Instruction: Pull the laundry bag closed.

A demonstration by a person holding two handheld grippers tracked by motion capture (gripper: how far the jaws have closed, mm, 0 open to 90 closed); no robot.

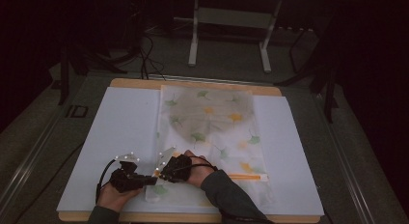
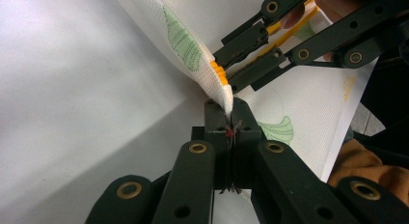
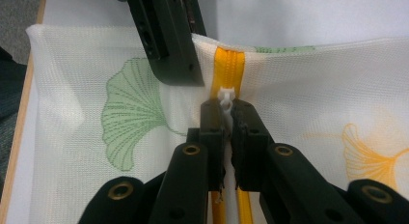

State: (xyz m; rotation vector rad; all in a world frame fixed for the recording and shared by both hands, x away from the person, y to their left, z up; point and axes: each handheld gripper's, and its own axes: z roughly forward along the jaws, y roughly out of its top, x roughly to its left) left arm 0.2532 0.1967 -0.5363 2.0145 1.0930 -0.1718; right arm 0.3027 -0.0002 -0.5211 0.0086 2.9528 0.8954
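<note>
— White sheeting [image 1: 120, 137] covers my wooden table [image 1: 144, 83]; where's the bag?

— Mesh laundry bag [image 1: 212, 132], ginkgo-printed, lies flat down the middle, its yellow zipper [image 3: 230, 64] at the near end. My left gripper [image 2: 230, 119] is clamped on the bag's corner, my right gripper [image 3: 226, 113] on the white zipper pull [image 3: 226, 97].

— Risks?

— That small smooth pull could slip out, I judge; thin mesh may bunch and jam.

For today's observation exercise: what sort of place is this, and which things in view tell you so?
Probably a lab or recording workspace, not a home: a white-covered work table in a dark room, a metal stand behind it, cables on the floor, and handheld grippers working a mesh zip bag.
</note>
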